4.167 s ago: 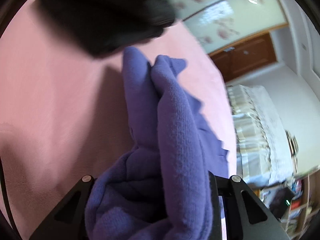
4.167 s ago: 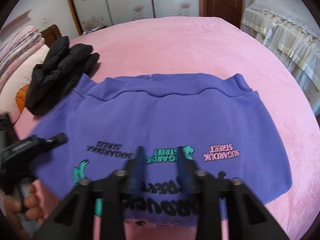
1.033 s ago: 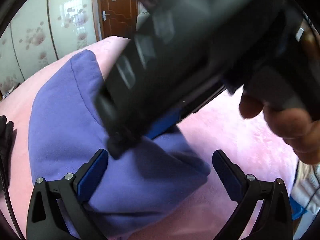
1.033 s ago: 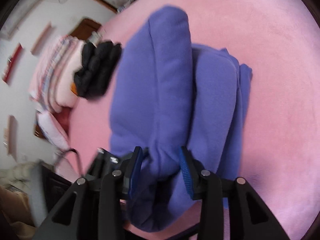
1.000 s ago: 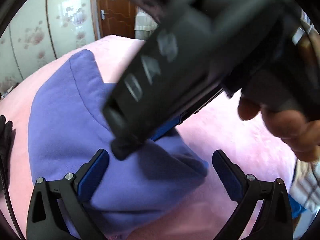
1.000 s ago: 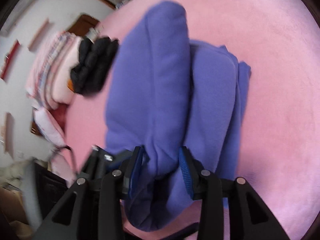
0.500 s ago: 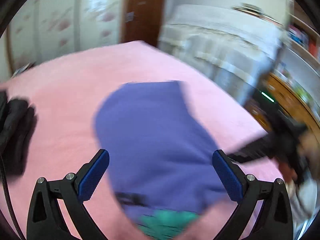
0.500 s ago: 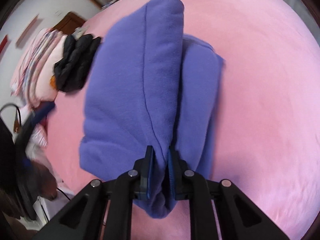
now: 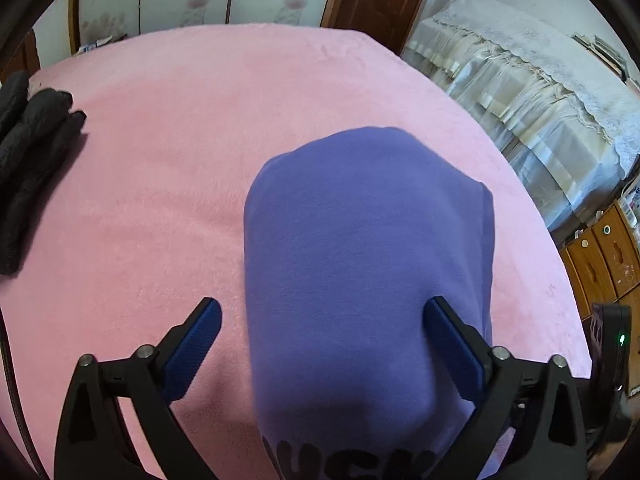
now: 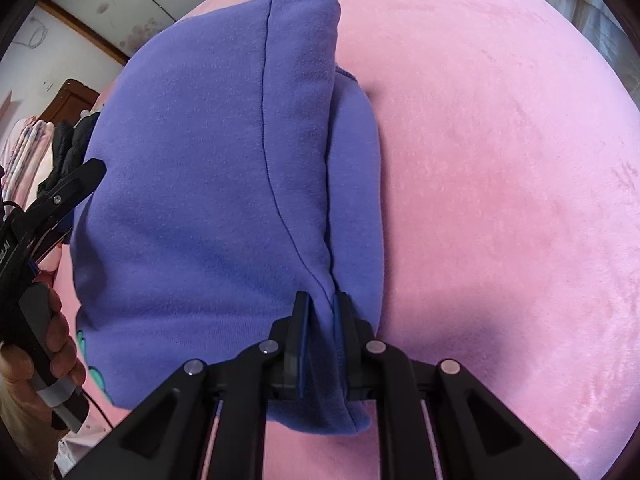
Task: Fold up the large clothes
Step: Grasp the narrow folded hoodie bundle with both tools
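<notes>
A purple sweatshirt (image 9: 360,264) lies folded into a thick bundle on the pink bed cover (image 9: 160,128). My left gripper (image 9: 324,340) is open, its blue pads on either side of the bundle's near end, where dark printed letters show. My right gripper (image 10: 320,320) is shut on a fold of the purple sweatshirt (image 10: 208,184) at the bundle's near edge. In the right wrist view the left gripper (image 10: 52,196) shows at the far left in a hand.
A black padded jacket (image 9: 28,152) lies at the left edge of the bed. A sofa with a lace cover (image 9: 532,92) and a wooden cabinet (image 9: 600,256) stand to the right. Folded bedding (image 10: 24,152) is stacked past the bed's far left.
My right gripper has closed on the fold of the sweatshirt. My left gripper has swung clear of the right gripper and now looks along the bundle, still open.
</notes>
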A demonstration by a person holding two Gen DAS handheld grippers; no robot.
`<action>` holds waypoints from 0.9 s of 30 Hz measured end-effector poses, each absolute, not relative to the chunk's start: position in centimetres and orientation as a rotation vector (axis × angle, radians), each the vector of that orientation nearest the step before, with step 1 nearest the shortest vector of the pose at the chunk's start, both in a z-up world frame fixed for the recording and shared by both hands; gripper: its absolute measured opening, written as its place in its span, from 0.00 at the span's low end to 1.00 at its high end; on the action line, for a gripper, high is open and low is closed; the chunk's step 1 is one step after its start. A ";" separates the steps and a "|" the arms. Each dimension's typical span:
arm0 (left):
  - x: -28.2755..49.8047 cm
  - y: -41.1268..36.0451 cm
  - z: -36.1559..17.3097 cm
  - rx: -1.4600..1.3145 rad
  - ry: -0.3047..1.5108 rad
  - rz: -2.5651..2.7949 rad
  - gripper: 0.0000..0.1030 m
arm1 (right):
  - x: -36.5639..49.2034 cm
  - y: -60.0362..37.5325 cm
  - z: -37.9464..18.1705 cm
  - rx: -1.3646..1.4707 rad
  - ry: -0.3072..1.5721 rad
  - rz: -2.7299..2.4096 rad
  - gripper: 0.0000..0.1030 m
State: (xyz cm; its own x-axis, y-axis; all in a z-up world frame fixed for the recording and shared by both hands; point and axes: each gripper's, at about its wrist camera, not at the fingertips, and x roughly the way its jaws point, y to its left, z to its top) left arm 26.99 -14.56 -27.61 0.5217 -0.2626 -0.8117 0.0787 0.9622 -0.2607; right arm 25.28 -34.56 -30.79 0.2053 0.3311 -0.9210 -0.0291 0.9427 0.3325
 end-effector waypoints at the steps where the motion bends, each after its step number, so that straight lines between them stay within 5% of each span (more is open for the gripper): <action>1: 27.6 -14.4 -27.9 -0.210 1.009 -0.216 1.00 | 25.3 -34.5 -31.1 0.268 1.340 0.253 0.11; 11: 28.0 -12.2 -27.5 -0.320 1.052 -0.197 1.00 | 24.6 -34.7 -27.8 0.260 1.309 0.269 0.15; 19: 28.1 -12.0 -26.4 -0.310 1.046 -0.172 1.00 | 27.7 -34.2 -20.8 0.196 1.085 0.300 0.15; 27: 29.6 -15.0 -24.7 -0.232 0.987 -0.175 0.98 | 33.5 -32.0 -20.6 0.264 0.995 0.287 0.15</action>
